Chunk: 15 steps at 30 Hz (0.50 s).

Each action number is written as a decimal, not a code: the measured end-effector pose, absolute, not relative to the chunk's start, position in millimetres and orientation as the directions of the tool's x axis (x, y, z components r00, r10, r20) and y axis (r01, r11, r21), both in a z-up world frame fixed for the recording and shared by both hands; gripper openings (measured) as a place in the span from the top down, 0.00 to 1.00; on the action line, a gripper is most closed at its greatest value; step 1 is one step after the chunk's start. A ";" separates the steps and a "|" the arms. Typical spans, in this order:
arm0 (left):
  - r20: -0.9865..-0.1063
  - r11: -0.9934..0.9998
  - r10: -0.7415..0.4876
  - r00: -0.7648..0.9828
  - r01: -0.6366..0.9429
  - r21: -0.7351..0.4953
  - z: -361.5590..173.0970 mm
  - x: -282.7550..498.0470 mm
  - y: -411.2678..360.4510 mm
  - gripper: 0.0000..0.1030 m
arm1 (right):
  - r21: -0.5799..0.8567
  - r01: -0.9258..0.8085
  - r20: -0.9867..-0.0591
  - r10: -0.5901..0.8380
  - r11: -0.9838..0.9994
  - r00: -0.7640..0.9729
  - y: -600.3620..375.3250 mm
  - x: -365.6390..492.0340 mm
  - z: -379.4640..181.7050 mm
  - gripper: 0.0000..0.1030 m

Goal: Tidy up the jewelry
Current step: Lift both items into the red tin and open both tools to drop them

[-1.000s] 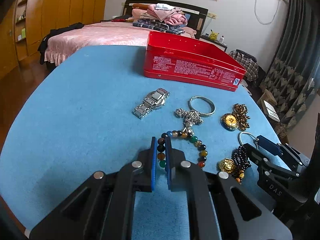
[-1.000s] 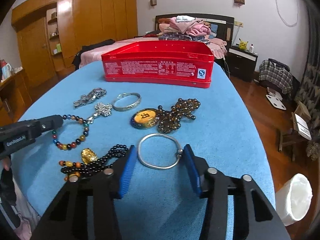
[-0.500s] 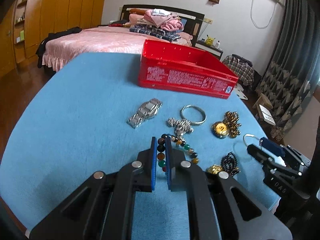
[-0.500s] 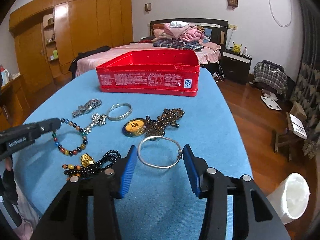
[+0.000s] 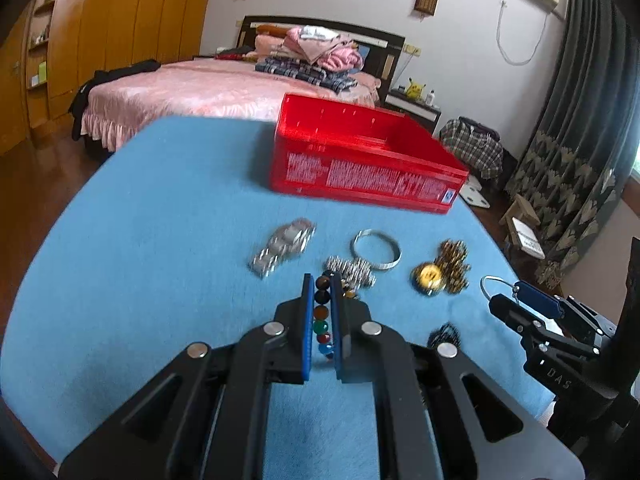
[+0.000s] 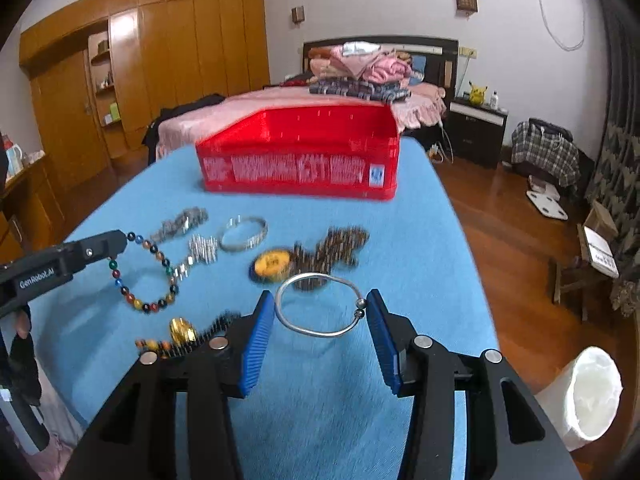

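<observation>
My left gripper (image 5: 321,280) is shut on a multicoloured bead bracelet (image 5: 321,312) and holds it lifted above the blue table; in the right wrist view the bracelet (image 6: 146,276) hangs from its tip. My right gripper (image 6: 320,312) is shut on a thin silver bangle (image 6: 320,304), held by its two sides and raised off the table. The open red tin box (image 5: 360,160) stands at the far side of the table and also shows in the right wrist view (image 6: 300,160).
On the blue table (image 5: 160,220) lie a silver watch (image 5: 284,244), a silver chain cluster (image 5: 352,268), a wide silver bangle (image 5: 376,248), a gold pendant with brown beads (image 5: 440,272) and black beads with a gold charm (image 6: 188,332). The table's right edge drops to wooden floor.
Both grippers have risen with their jewellery. The bead bracelet and the thin bangle have left the table, and the red box looks nearer and more level in both views.
</observation>
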<state>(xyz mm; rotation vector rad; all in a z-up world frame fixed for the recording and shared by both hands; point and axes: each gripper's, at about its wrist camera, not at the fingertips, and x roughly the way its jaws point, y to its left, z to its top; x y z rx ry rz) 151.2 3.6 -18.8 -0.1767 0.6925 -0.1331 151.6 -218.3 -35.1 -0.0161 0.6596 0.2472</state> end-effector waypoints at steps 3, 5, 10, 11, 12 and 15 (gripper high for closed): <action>-0.596 0.974 -0.189 0.781 0.071 -0.215 -5.5 153.1 2.9 0.94 | 0.062 -0.237 -0.578 0.228 0.970 0.783 -218.6 156.0 -20.5 0.54; -0.577 0.972 -0.193 0.793 0.076 -0.221 3.7 154.3 1.6 0.94 | 0.063 -0.239 -0.559 0.233 0.969 0.796 -218.3 159.7 -12.2 0.54; -0.538 0.969 -0.199 0.819 0.083 -0.232 22.0 162.5 1.0 0.94 | 0.066 -0.244 -0.521 0.242 0.968 0.819 -217.1 172.6 5.0 0.54; -0.530 0.968 -0.200 0.824 0.084 -0.235 25.0 165.1 1.1 0.94 | 0.064 -0.244 -0.514 0.242 0.968 0.823 -216.5 175.4 7.8 0.54; -0.524 0.967 -0.202 0.828 0.085 -0.238 27.6 167.6 0.7 0.94 | 0.063 -0.245 -0.507 0.242 0.968 0.827 -216.0 180.0 11.1 0.54; -0.505 0.964 -0.209 0.838 0.090 -0.250 35.9 178.9 -0.1 0.94 | 0.079 -0.246 -0.490 0.252 0.966 0.834 -216.9 194.6 18.7 0.54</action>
